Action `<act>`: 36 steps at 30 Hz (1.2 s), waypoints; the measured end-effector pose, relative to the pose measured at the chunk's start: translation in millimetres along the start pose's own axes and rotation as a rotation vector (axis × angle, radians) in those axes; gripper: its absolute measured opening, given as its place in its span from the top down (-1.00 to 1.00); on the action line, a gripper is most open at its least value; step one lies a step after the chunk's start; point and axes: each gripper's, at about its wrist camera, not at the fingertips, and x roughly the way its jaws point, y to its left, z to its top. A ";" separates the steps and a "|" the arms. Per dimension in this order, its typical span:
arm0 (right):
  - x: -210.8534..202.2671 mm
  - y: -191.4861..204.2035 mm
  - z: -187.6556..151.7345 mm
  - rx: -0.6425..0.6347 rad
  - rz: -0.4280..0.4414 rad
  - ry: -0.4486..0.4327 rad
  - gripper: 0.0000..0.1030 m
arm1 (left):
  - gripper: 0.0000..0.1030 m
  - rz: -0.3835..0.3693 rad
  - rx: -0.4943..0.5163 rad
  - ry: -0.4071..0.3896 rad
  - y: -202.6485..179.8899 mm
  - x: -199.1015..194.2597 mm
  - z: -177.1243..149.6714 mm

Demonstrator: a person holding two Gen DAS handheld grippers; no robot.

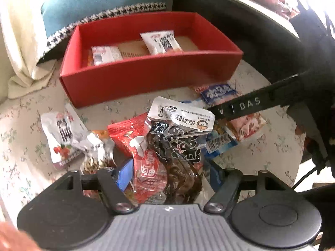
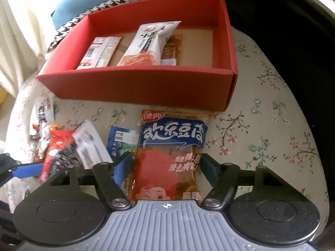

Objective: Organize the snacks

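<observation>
snacks lie on a floral bench [image 2: 261, 108] before a red box [image 2: 136, 83] holding three packets. left hand-held gripper [image 1: 170, 173], tilted steeply down, clamps a dark packet [image 1: 180, 146]; right hand-held gripper [image 2: 166, 165] clamps a blue-labelled packet [image 2: 169, 146]. cushion [image 1: 94, 2] behind.

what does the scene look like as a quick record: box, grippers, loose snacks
box: red box, open, on floral cloth
in box: three packets visible
left gripper: closed on dark seaweed packet, red packet also between the fingers
right gripper: closed on orange tofu packet
loose: blue packet, white packet outside the box
</observation>
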 end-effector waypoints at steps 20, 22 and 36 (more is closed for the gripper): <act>-1.8 -0.6 1.5 -0.017 0.010 -0.007 -0.31 | -0.24 0.068 0.081 -0.023 -9.6 14.6 -2.1; -2.9 -1.7 1.7 -0.014 0.007 -0.011 -0.27 | -0.24 0.089 0.097 -0.035 -13.7 12.8 -2.2; -26.3 -15.0 7.3 0.054 0.060 -0.091 -0.25 | -0.23 0.011 -0.099 -0.144 19.5 -14.9 16.1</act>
